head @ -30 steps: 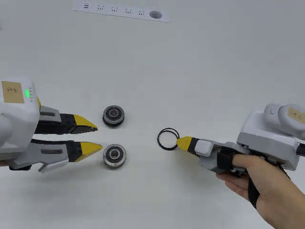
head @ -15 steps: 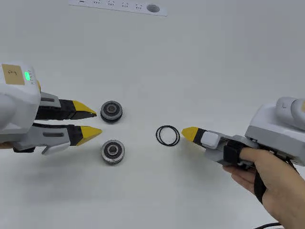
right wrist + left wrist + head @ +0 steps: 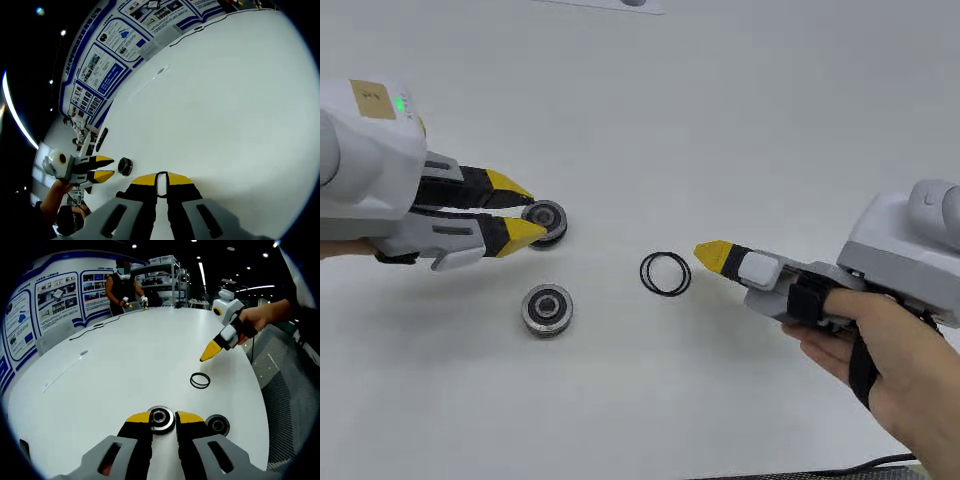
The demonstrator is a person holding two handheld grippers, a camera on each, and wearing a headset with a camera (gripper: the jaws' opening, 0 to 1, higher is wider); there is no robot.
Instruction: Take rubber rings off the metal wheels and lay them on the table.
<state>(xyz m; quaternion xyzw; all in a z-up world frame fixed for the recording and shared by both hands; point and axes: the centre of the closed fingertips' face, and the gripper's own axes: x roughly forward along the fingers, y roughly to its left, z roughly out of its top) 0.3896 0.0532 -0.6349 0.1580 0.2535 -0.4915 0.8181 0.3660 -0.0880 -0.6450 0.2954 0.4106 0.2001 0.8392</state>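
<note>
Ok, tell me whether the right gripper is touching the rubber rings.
Apart. The left gripper view shows a clear gap between the right gripper and the rubber rings.

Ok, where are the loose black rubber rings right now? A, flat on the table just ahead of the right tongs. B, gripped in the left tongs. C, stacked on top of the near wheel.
A: the rubber rings lie flat on the table, just ahead of the right tongs.
</note>
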